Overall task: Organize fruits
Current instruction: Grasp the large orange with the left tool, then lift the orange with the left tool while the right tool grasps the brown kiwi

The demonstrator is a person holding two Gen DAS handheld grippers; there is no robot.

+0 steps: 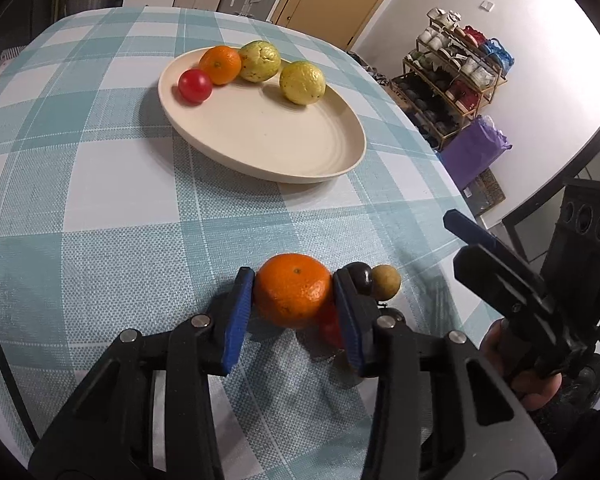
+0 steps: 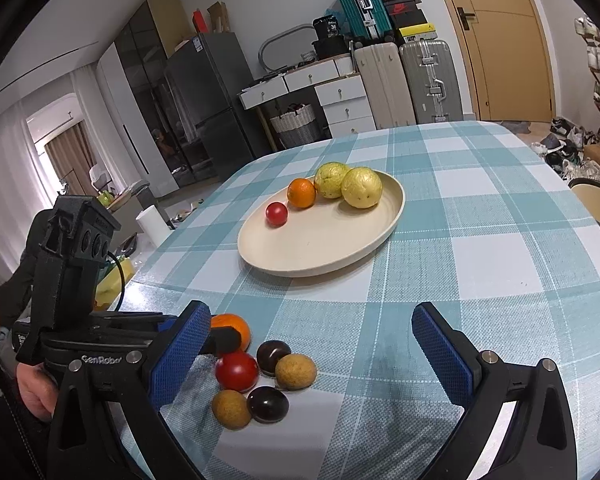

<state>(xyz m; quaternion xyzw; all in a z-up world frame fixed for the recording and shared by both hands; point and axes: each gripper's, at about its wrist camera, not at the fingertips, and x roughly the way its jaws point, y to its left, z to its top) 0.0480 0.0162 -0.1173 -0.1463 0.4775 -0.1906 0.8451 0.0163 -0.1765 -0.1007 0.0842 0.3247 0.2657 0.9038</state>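
Now the left hand-held gripper (image 1: 293, 298) is clamping a mandarin (image 1: 293, 295) on the near worktop (image 1: 120, 220), while the right hand-held gripper (image 2: 312, 354) is gaping apart

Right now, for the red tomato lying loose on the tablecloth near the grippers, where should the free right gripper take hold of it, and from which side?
Grip the red tomato across its round middle, coming down from above. A dark plum, a tan fruit and the orange held by the left gripper crowd its sides, so only the top looks clear. The right gripper is open.
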